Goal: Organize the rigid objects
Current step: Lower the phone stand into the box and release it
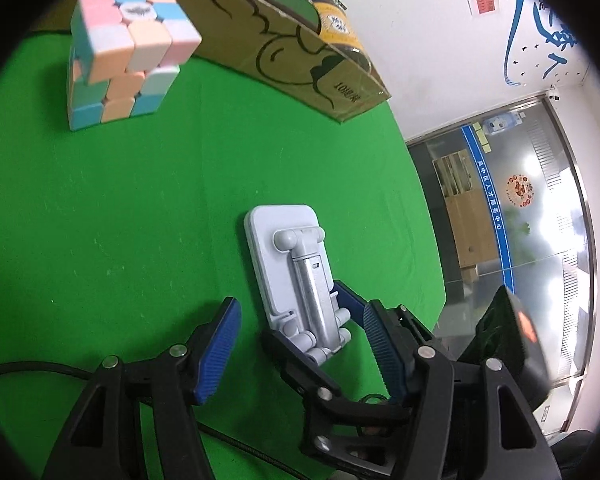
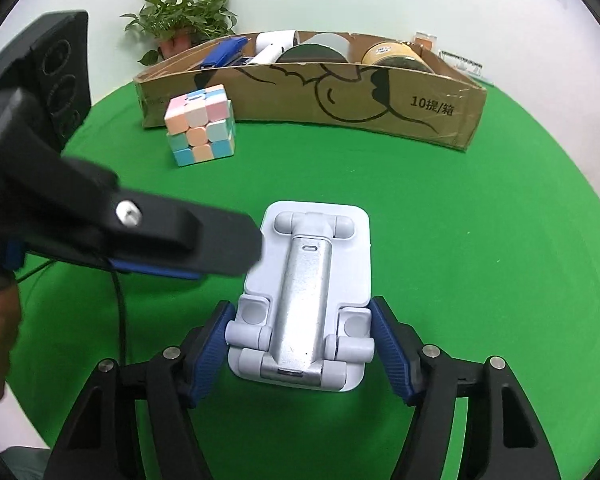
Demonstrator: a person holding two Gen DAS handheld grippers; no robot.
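Observation:
A pale grey folded phone stand [image 2: 312, 272] lies flat on the green table [image 2: 460, 240]. My right gripper [image 2: 302, 306] is shut on its near end, one blue pad against each side. In the left wrist view the stand [image 1: 284, 248] lies just ahead of my left gripper [image 1: 302, 306], which is open with nothing pressed between its pads. One finger of that gripper [image 2: 204, 246] reaches in from the left to the stand's left edge. A pastel puzzle cube [image 2: 200, 128] stands near the cardboard box [image 2: 340, 100], with its top layer twisted.
The box at the table's back holds a blue stapler [image 2: 224, 52], a white roll [image 2: 276, 44], a dark disc [image 2: 312, 56] and a yellow tin [image 2: 392, 58]. A potted plant [image 2: 180, 16] stands behind it. A black cable [image 2: 120, 312] trails on the left. The table edge [image 1: 420, 220] drops off beside a glass door.

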